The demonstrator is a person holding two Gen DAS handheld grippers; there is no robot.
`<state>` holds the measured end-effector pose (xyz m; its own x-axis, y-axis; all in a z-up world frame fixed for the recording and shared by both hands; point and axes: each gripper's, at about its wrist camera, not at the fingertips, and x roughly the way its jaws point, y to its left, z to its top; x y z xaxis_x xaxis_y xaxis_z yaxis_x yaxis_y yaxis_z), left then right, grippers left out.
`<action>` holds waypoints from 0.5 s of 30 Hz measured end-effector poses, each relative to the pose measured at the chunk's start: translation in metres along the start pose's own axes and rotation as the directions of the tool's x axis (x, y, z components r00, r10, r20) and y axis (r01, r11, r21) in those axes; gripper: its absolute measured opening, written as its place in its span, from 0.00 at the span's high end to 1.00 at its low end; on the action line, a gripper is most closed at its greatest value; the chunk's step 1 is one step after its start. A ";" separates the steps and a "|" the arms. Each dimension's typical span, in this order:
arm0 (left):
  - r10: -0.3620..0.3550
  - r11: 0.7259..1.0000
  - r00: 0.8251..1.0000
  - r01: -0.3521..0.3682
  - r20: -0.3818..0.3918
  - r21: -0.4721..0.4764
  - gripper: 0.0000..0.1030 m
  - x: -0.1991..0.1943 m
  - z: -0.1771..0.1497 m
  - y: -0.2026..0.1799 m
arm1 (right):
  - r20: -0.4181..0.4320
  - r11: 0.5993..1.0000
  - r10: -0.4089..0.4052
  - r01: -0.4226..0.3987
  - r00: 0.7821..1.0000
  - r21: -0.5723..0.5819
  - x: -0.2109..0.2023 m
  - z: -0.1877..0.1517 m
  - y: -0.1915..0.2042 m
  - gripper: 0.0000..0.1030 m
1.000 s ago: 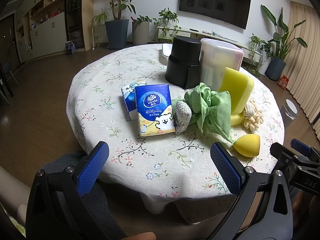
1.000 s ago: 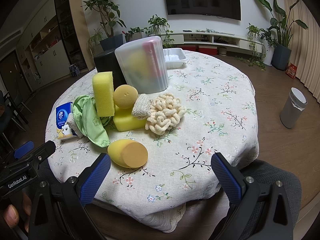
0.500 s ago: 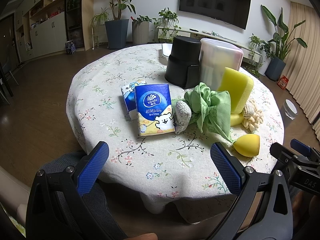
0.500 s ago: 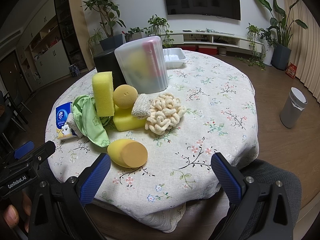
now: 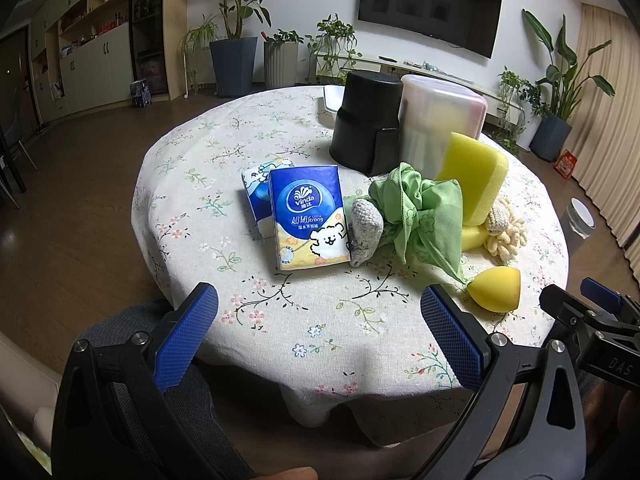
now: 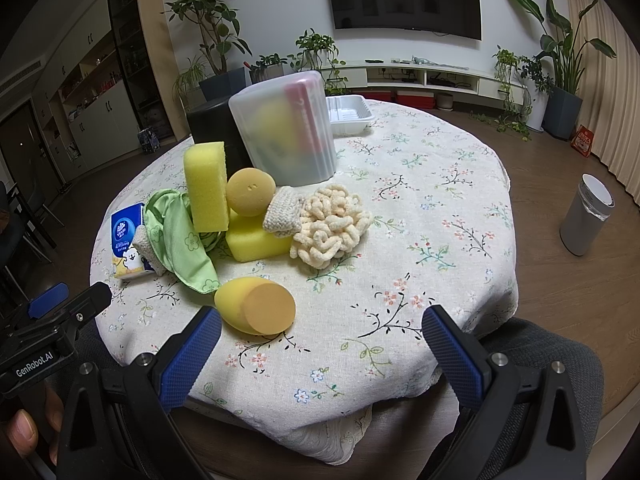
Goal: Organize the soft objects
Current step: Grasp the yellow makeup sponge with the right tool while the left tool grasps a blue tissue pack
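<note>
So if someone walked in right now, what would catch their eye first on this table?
Probably the heap of yellow: an upright sponge block, a round sponge leaning beside it, and an egg-shaped sponge lying alone nearest the open right gripper. Next, the blue tissue pack at the heap's left, beside a crumpled green cloth.

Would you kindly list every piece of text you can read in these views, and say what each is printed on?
"vinda": blue tissue pack on the floral tablecloth.
"Ultra Strong": same pack, beside Chinese characters too small to read reliably.
"GenRobot.AI": black body of the left gripper, seen from the right wrist view.
"DAS": black body of the right gripper, cut off at the edge.
Red bag on the floor: unreadable.
</note>
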<state>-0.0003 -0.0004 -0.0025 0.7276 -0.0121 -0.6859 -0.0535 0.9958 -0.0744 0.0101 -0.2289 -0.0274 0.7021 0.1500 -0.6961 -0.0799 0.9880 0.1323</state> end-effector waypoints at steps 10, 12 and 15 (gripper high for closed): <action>-0.022 1.000 1.000 0.022 -0.013 0.004 0.00 0.007 -0.005 -0.006 | 0.000 1.000 0.000 0.000 1.000 0.000 0.001 -0.001 0.000 0.00; -0.041 0.999 0.999 0.041 -0.025 0.015 0.00 0.009 -0.009 -0.002 | 0.000 1.000 0.000 0.000 1.000 -0.001 0.001 -0.001 0.000 0.00; -0.083 0.996 0.996 0.084 -0.045 0.033 0.00 0.014 -0.013 -0.002 | -0.003 1.000 0.005 -0.005 1.000 0.002 0.002 -0.001 0.000 0.00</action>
<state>0.0009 -0.0040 -0.0215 0.6980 -0.0988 -0.7093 0.0306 0.9937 -0.1082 0.0109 -0.2284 -0.0291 0.6994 0.1554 -0.6977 -0.0825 0.9871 0.1371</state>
